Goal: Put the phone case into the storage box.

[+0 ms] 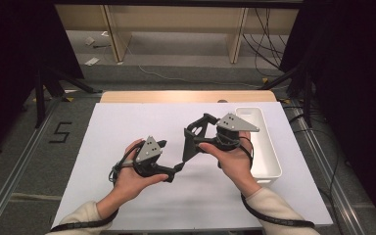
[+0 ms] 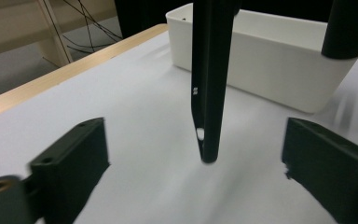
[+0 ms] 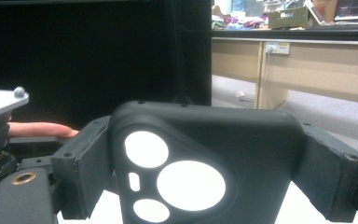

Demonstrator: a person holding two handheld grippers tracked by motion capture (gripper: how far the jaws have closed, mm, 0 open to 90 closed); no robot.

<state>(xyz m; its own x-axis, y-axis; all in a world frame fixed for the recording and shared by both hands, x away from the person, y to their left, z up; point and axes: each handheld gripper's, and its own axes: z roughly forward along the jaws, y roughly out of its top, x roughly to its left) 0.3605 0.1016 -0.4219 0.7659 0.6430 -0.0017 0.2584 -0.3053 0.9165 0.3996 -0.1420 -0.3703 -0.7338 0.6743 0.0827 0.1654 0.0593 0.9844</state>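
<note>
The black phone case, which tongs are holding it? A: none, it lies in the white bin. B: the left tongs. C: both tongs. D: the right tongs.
D: the black phone case sits clamped between the jaws of the right tongs, while the left tongs stand wide open on either side of its hanging edge, with their jaws off it.

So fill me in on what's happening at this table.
A person holds a gripper in each hand over a white table. The right gripper is clamped on a black phone case, holding it upright by its sides. The left gripper sits just below it with its fingers spread wide, the case's lower edge hanging between them untouched. A white bin stands at the right.
</note>
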